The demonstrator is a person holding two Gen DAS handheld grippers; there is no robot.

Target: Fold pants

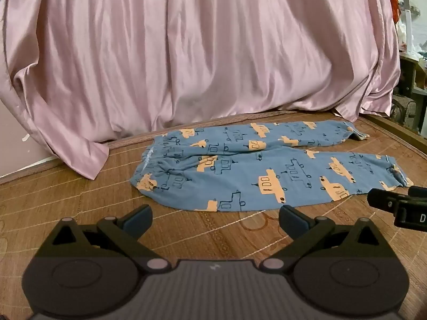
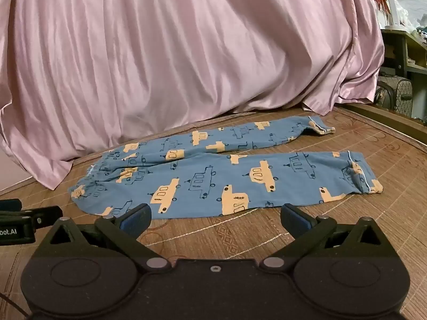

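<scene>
Left gripper [image 1: 214, 217]: jaws spread wide, nothing between them, blue-padded fingertips [image 1: 138, 220] hanging just over the mat and short of the near edge of the pants. Right gripper [image 2: 214, 216]: same, jaws wide apart and empty, its left fingertip [image 2: 136, 217] lying right at the near hem line of the pants in this view; contact with the cloth is hard to tell, probably just short of it. Each gripper shows in the other's camera: the right one pokes in at the right edge of the left wrist view near the ankle cuff, the left one at the left edge of the right wrist view near the waistband.

Pants [image 1: 240, 181]: blue children's pyjama pants with orange and outlined car print, lying flat and unfolded on the woven bamboo mat [image 1: 66, 194]. Waistband [image 1: 149, 162] elastic, gathered, at the left. Two legs run out to the right, side by side, splitting apart toward the ends. Near leg cuff [image 2: 365, 180] has a white piping stripe and is a bit rumpled; far leg cuff [image 2: 319, 128] lies further back, close to the sheet.

Behind the pants, a pink satin sheet [image 1: 200, 48] hangs down in folds and pools on the mat, its bottom edge just beside the far leg. Far right: cluttered shelf [image 2: 411, 48], blurry, contents unclear.
</scene>
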